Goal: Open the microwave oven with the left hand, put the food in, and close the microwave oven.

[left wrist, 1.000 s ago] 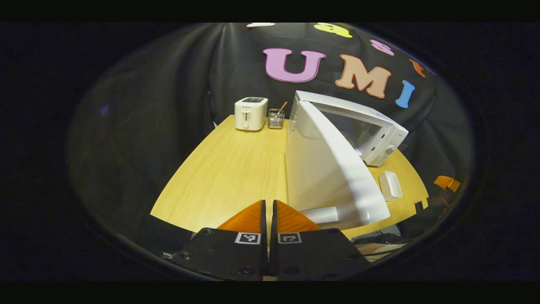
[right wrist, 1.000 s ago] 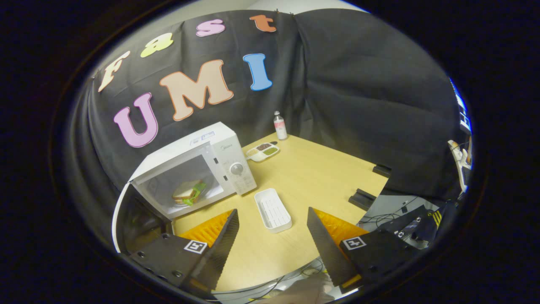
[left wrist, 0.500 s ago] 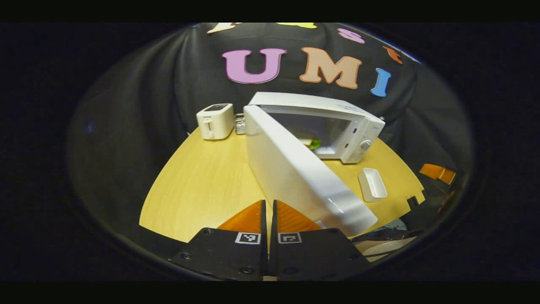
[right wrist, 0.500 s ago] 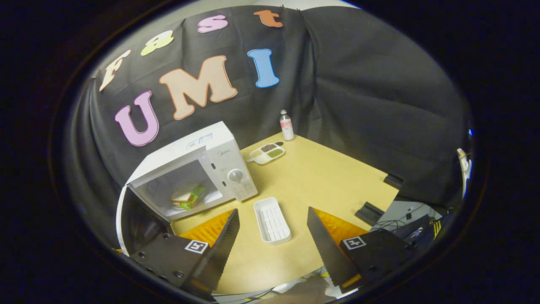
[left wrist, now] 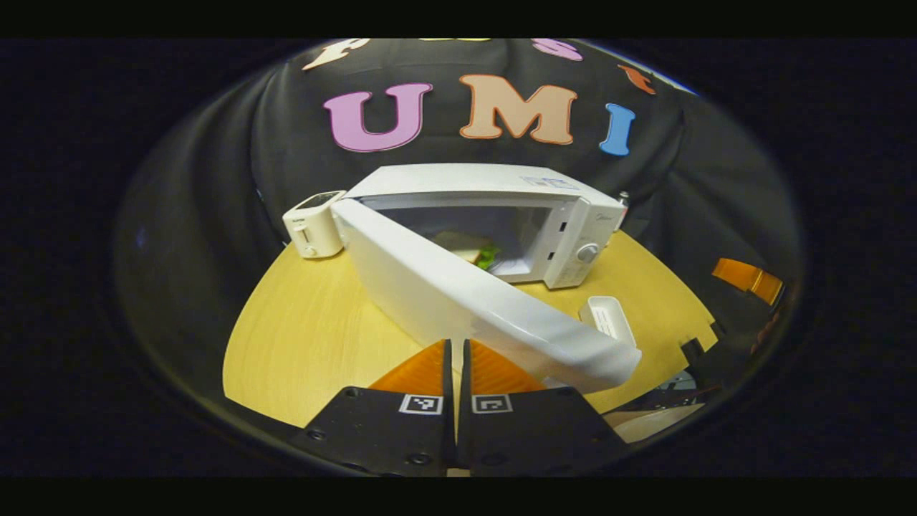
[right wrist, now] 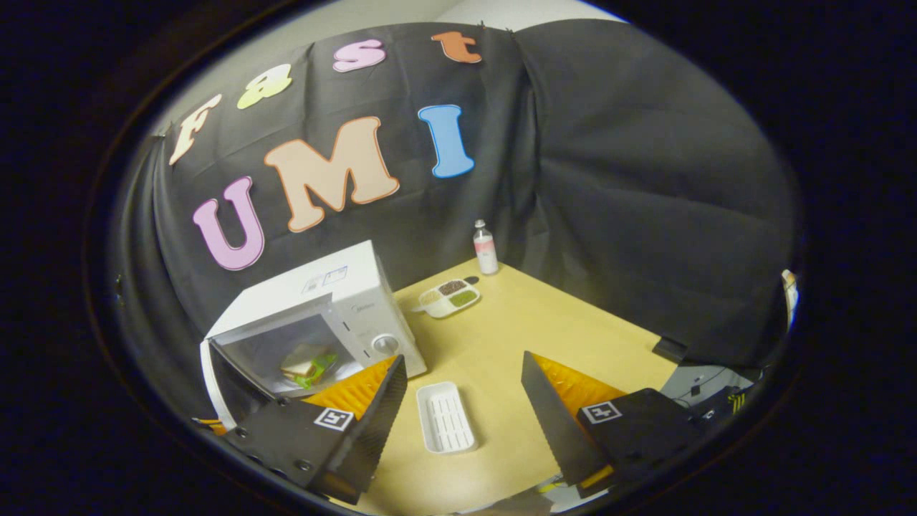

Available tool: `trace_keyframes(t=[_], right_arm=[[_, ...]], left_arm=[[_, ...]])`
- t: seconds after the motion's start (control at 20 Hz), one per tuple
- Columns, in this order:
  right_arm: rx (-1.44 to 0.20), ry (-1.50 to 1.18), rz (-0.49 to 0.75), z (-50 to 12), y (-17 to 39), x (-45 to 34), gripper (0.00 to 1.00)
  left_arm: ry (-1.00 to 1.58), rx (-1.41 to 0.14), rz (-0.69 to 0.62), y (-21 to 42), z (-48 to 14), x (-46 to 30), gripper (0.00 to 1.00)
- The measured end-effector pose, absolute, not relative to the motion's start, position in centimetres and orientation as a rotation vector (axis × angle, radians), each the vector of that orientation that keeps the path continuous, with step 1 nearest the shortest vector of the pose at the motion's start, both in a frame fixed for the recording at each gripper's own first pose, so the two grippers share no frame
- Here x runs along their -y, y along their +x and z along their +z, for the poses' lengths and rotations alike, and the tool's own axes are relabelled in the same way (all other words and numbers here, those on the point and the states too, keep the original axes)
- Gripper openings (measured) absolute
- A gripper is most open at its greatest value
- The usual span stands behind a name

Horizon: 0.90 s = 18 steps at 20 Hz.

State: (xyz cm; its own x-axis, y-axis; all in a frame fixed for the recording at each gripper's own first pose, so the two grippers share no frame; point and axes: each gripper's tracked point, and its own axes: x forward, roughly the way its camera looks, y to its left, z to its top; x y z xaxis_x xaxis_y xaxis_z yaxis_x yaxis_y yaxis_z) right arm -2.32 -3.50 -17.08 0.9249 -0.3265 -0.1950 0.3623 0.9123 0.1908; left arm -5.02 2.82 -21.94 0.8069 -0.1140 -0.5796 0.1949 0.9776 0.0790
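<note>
Left gripper (left wrist: 455,358) is sitting with fingers pressed together right behind the microwave door (left wrist: 473,301), probably nudging it closed, right gripper (right wrist: 462,401) is hanging spread wide and empty above the white tray (right wrist: 445,417), sandwich (right wrist: 304,362) is already lying inside the microwave (right wrist: 322,315) near the bench's back edge

You stand at a light wood-grain tabletop (right wrist: 516,337) inside a booth, with black cloth (right wrist: 645,179) draped in soft folds behind it and along both sides. Above the cloth in the right gripper view you can see a strip of pale wall (right wrist: 372,18). Past the near right edge of the tabletop, cables (right wrist: 698,380) lie on a pale floor. The light is even and comes from overhead, leaving a soft sheen on the wood (left wrist: 315,337).
</note>
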Motion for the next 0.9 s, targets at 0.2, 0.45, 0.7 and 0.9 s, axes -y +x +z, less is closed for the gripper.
trace_keyframes(t=[0.2, 0.45, 0.7, 0.9], right_arm=[[-0.147, 0.184, -0.357, -16.2, -1.5, 5.1, 0.99], [-0.137, 0.149, -0.357, -15.4, -0.9, 7.5, 0.99], [-0.134, 0.145, -0.380, -15.2, -0.4, 10.2, 0.99], [-0.150, 0.161, -0.366, -15.5, 0.5, 11.4, 0.99]], left_arm=[[0.132, -0.590, -0.206, -2.6, -21.9, 0.5, 0.02], [0.116, -0.566, -0.220, 0.7, -22.0, 3.6, 0.01], [0.150, -0.529, -0.240, 3.1, -21.7, 6.4, 0.00], [0.099, -0.471, -0.265, 4.9, -21.3, 9.3, 0.01]])
